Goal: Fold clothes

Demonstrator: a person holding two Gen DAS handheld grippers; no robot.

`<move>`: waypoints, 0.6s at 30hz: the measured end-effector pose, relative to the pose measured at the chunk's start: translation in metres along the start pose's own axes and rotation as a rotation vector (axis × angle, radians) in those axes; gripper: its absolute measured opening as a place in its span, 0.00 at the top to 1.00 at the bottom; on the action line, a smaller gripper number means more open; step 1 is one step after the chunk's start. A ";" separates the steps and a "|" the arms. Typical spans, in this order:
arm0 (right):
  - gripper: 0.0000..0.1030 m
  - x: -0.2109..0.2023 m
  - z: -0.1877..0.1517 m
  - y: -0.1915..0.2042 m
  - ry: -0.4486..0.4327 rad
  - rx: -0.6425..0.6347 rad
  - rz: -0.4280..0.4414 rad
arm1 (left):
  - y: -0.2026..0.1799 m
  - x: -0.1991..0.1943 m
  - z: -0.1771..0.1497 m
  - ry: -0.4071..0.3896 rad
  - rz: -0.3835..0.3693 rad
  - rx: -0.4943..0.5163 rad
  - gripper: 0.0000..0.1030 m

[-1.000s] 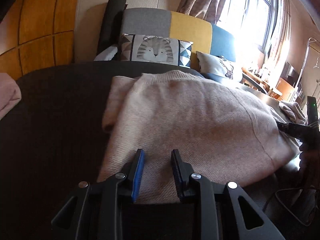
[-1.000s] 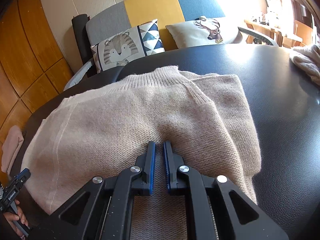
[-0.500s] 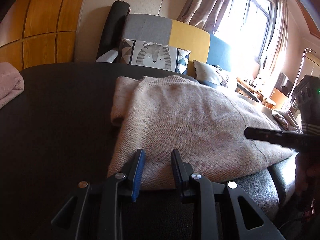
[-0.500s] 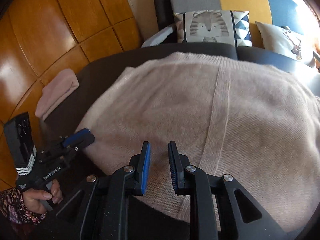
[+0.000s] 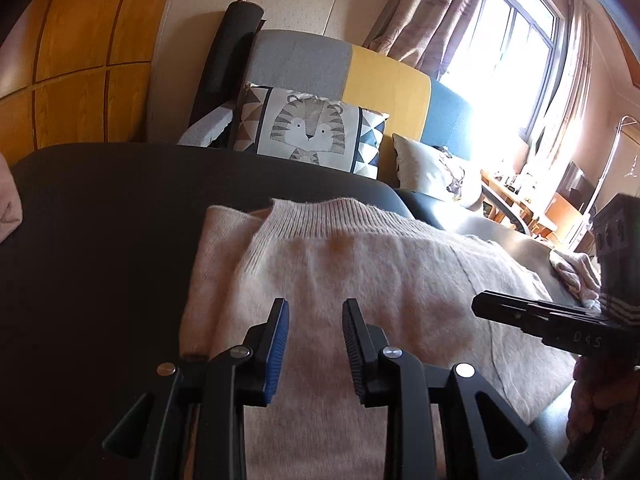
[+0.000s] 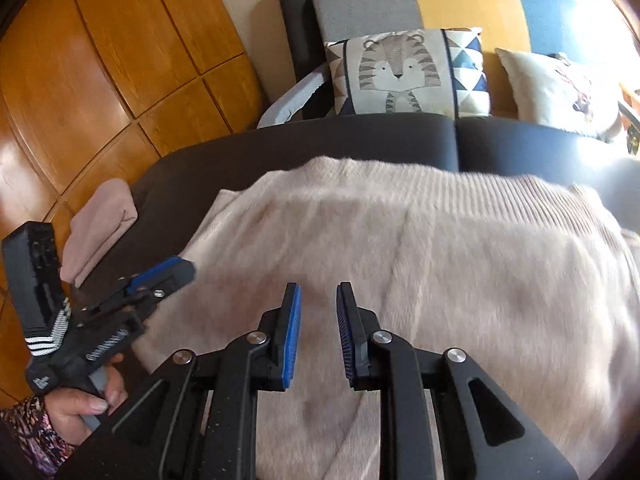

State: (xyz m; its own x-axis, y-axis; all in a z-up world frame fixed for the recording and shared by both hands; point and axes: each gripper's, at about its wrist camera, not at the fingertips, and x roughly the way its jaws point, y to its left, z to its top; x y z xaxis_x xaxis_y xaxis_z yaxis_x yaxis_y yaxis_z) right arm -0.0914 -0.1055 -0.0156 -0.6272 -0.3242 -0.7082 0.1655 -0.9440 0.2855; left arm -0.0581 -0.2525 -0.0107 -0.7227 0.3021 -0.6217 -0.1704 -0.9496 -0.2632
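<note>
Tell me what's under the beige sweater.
The beige sweater lies folded on the black table, which shows around it. Whether anything sits between its layers or beneath it cannot be seen; the knit covers that.

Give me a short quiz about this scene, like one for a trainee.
1. True or false: the left tool grips the sweater.
2. Which animal is on the cushion nearest the grey part of the sofa back: A deer, B tiger, C owl?
3. Fill in: a folded pink cloth lies on the dark table, beside the ____ wall panels.

Key: 1 false, its jaws stand apart above the knit; 2 B; 3 wooden.
</note>
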 end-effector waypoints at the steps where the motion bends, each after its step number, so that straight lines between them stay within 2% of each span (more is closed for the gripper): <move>1: 0.81 0.005 0.007 0.003 0.006 -0.020 -0.001 | 0.001 0.011 0.004 0.017 0.015 -0.006 0.73; 4: 0.81 0.027 0.021 0.017 0.039 -0.099 -0.022 | 0.014 0.039 0.005 0.105 0.039 -0.082 0.73; 7: 0.81 0.054 0.030 0.030 0.084 -0.171 -0.064 | 0.020 0.036 0.004 0.076 0.005 -0.113 0.73; 10: 0.80 0.087 0.036 0.036 0.136 -0.191 -0.110 | 0.022 0.036 0.002 0.072 -0.012 -0.127 0.73; 14: 0.79 0.096 0.042 0.039 0.112 -0.165 -0.118 | 0.022 0.035 0.000 0.068 -0.014 -0.129 0.73; 17: 0.79 0.069 0.041 0.030 0.034 -0.109 -0.051 | 0.022 0.035 0.001 0.065 -0.014 -0.129 0.73; 18: 0.79 0.058 0.039 0.024 0.007 -0.091 -0.057 | 0.023 0.035 0.001 0.065 -0.020 -0.135 0.73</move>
State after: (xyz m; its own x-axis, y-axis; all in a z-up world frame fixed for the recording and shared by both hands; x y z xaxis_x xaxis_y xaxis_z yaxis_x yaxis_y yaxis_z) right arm -0.1539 -0.1445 -0.0246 -0.6322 -0.2696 -0.7264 0.1983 -0.9626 0.1847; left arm -0.0876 -0.2643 -0.0378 -0.6742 0.3298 -0.6608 -0.0899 -0.9247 -0.3698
